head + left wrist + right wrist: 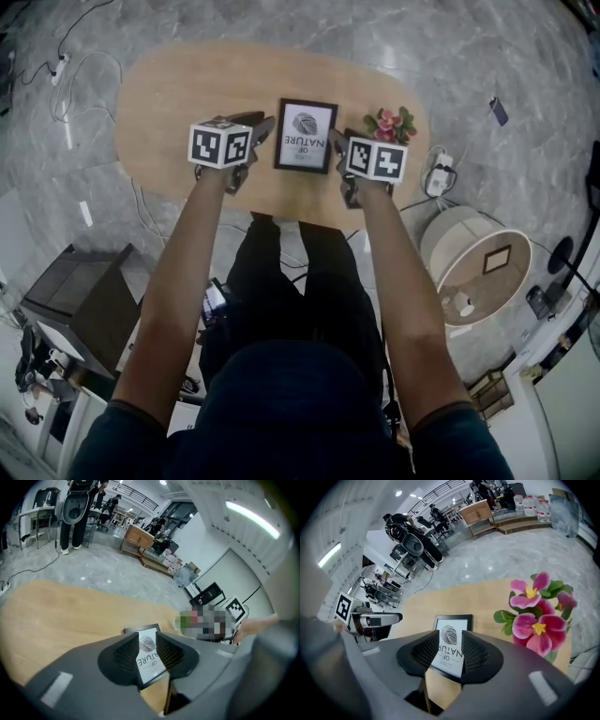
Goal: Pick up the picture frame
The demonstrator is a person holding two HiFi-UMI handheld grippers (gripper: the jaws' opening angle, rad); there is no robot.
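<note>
Picture frame (306, 136), on desk (178, 94), not yet lifted.
Your left tongs (262, 129) and right tongs (337, 142) flank it, each slightly open and empty, likely set to squeeze both side edges.

Picture frame (451, 641), ahead of both claws: black border, white sheet, grey fingerprint whorl, dark lettering. Table (187, 94) beneath: pale tan wood. Flowers (536, 616), to the right of right gripper (449, 656): pink petals, yellow centres, green leaves. Left gripper (149, 657) and right gripper: grey bodies, black ribbed pads (123, 656), white cubes (220, 143) with black square markers. Floor (450, 56): grey veined marble.
</note>
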